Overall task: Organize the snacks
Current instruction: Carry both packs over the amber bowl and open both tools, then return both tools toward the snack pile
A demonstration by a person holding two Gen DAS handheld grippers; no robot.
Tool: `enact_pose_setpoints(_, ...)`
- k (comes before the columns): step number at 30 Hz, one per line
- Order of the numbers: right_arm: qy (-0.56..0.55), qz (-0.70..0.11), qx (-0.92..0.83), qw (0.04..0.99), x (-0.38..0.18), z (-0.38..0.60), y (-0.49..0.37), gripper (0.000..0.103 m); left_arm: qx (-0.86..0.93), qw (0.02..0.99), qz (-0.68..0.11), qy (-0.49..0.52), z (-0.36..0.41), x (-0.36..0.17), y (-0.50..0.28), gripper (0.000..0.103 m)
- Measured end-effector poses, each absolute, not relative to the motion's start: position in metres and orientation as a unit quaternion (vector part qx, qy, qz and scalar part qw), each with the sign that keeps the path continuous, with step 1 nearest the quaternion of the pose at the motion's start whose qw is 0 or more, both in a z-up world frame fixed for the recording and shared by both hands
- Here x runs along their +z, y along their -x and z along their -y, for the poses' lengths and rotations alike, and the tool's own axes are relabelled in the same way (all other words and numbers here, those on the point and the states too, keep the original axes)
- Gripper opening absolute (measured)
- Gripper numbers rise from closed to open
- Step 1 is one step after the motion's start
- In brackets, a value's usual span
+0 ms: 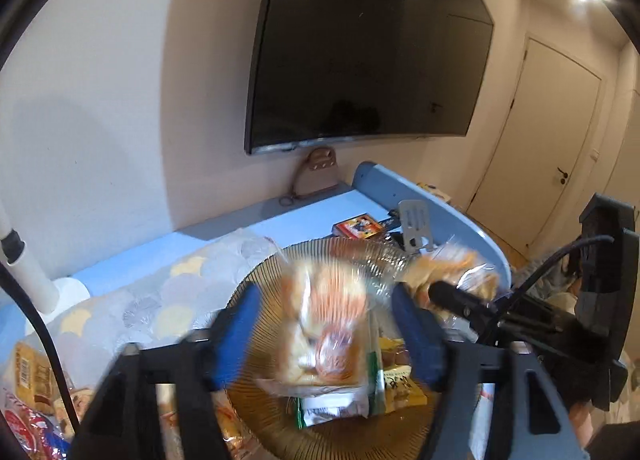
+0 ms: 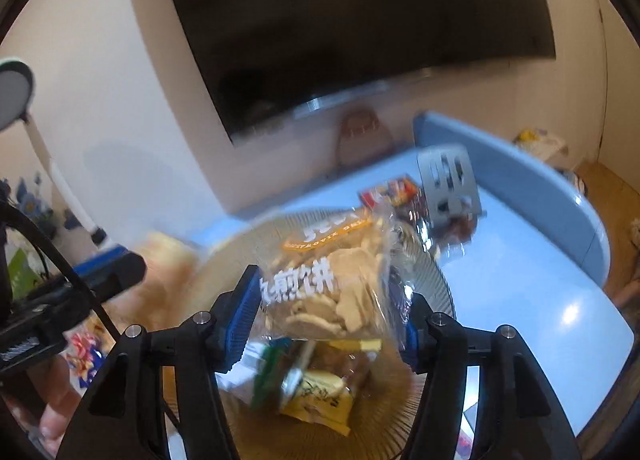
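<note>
Amber ribbed glass bowl (image 1: 256, 412) sat on the blue table (image 1: 224, 236), small packets inside. Left gripper (image 1: 326, 334), above the bowl's left side, pinched a clear bread bag (image 1: 320, 340). Right gripper (image 2: 330, 324), above the bowl's right side, was clamped on a clear cracker bag (image 2: 340, 292). Beyond the bowl lay a red box (image 1: 358, 226).

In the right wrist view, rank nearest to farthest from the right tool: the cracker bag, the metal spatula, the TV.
1. Cracker bag, between the right tool fingers.
2. Metal spatula, on the blue table, ahead right.
3. TV, on the far wall.
</note>
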State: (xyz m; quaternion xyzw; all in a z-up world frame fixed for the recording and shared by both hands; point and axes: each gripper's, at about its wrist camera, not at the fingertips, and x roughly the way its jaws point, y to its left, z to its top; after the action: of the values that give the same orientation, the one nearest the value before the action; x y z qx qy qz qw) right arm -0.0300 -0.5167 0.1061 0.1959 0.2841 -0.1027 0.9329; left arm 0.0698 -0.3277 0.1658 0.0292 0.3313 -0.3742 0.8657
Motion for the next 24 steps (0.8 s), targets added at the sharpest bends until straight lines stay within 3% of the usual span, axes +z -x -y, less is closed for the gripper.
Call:
enact_pose_setpoints(4, -0.177, -0.280, -0.123, 0.935, 0.098, 0.512, 0.046, 0.064, -0.380, 0.863, -0.334, -0.008, 0.300, 0.167, -0.063, 0.068)
enact_pose_setpoints(12, -0.147, -0.259, -0.092, 0.950, 0.125, 0.462, 0.073, 0.065, -0.339, 0.885, -0.319, -0.001, 0.223, 0.179, -0.032, 0.068)
enact_pose_setpoints(16, -0.132, -0.245, -0.045, 0.959, 0.134, 0.412, 0.079, 0.079, -0.304, 0.901, -0.310, 0.005, 0.163, 0.179, -0.008, 0.068)
enact_pose_setpoints(24, -0.076, -0.291, 0.057, 0.952, 0.106, 0.294, 0.062, 0.079, -0.185, 0.929, -0.318, 0.038, 0.034, 0.155, 0.021, 0.068)
